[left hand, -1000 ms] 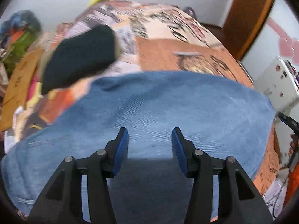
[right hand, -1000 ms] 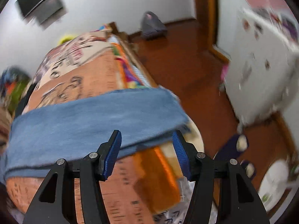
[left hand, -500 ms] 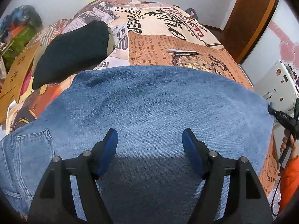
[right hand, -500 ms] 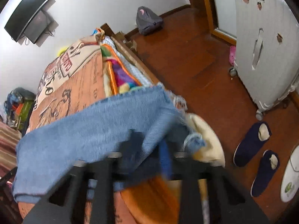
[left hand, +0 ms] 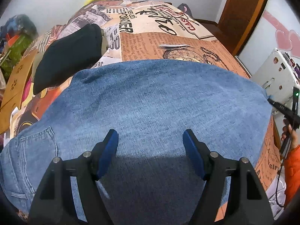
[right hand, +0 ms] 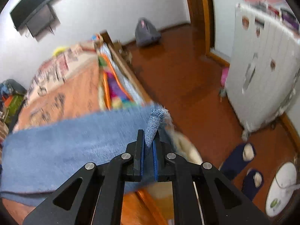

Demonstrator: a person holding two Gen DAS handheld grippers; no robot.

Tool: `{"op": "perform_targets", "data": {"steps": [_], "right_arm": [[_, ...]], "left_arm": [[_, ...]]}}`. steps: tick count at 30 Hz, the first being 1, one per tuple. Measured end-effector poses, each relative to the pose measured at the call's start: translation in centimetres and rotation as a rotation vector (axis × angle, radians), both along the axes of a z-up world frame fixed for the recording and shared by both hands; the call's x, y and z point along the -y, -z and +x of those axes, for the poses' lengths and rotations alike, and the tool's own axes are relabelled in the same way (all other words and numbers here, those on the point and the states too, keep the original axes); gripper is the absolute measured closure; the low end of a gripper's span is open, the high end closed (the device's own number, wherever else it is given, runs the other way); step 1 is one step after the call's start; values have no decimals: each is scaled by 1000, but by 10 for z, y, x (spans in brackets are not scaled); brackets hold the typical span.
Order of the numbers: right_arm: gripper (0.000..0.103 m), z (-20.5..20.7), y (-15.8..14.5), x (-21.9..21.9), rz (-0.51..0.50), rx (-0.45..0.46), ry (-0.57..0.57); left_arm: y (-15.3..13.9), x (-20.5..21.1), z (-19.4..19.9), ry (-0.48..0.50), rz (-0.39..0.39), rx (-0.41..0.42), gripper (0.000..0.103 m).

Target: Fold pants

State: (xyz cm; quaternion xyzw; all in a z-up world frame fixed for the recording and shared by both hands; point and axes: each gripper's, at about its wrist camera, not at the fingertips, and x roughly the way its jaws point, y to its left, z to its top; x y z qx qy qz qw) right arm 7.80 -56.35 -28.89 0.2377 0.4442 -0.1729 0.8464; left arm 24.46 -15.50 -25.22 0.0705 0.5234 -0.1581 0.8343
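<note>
Blue jeans [left hand: 153, 101] lay spread flat across the bed [left hand: 168, 37], on a bedspread printed with newspaper text and a pocket watch. Back pocket [left hand: 37, 142] visible at the lower left of the left wrist view. Left hand-held gripper [left hand: 151, 142] hung over the middle of the denim, pointed steeply down, jaws wide apart, nothing between the blue pads [left hand: 108, 150]; jaws had just been opening. Could not tell whether the tips touched the cloth. Right hand-held gripper [right hand: 148, 142] was at the far right end of the jeans, at the bed's edge, jaws clamped nearly together on a pinched-up fold of the frayed hem [right hand: 156, 121]; that fold stood up between the pads and out past the tips. Its jaws had just been closing onto the denim. In the left view the same gripper showed as a dark tip [left hand: 281, 108] at the jeans' right edge, held by a hand [left hand: 289, 135] in an orange sleeve [left hand: 292, 168]. A black folded garment [left hand: 71, 54] lay on the bedspread beyond the jeans, upper left, apart from them. Right view was motion-blurred: wall-mounted TV [right hand: 35, 11], wooden floor [right hand: 178, 78], grey backpack [right hand: 147, 31] against the wall, white suitcase [right hand: 262, 71] with stickers, pair of dark blue slippers [right hand: 243, 161] on the floor beside the bed.
</note>
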Motion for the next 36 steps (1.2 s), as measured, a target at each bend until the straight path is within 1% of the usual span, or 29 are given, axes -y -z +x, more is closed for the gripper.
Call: {"op": "perform_targets", "data": {"steps": [2, 4, 6, 7, 9, 11, 13, 17, 20, 21, 23, 26, 27, 31, 34, 36], "right_arm": [[91, -7, 3, -1, 5, -13, 18], [79, -13, -3, 3, -5, -12, 38], [75, -20, -11, 9, -26, -21, 66], [75, -23, -15, 11, -30, -24, 74], [73, -32, -22, 16, -5, -13, 84], [69, -41, -29, 16, 37, 14, 82], [60, -45, -33, 7, 62, 35, 70], [49, -49, -33, -13, 107, 55, 31], [49, -47, -23, -20, 184, 65, 19], [49, -44, -19, -21, 202, 64, 19], [49, -38, -10, -21, 229, 56, 33], [49, -32, 1, -18, 277, 58, 48], [49, -31, 2, -18, 290, 66, 51], [43, -28, 5, -10, 322, 114, 81], [42, -28, 8, -3, 382, 143, 101], [42, -30, 9, 0, 410, 156, 114]], "left_arm": [[-3, 3, 1, 11, 18, -2, 31], [-8, 12, 1, 41, 34, 14, 31], [-15, 24, 1, 75, 45, 46, 31], [-19, 32, 2, 93, 47, 60, 31], [-25, 51, 4, 132, 44, 82, 31], [-28, 69, 7, 167, 39, 91, 31], [-28, 88, 9, 201, 35, 90, 31], [-15, 123, 8, 261, 31, 66, 31], [2, 138, 6, 280, 20, 6, 31], [6, 142, 5, 279, 24, 0, 31], [9, 147, -3, 281, 43, 28, 30], [10, 150, -5, 278, 35, 27, 27], [10, 151, -4, 276, 33, 27, 26], [13, 154, -5, 275, 46, 37, 23], [15, 158, -7, 282, 67, 51, 21], [15, 158, -7, 280, 68, 52, 20]]}}
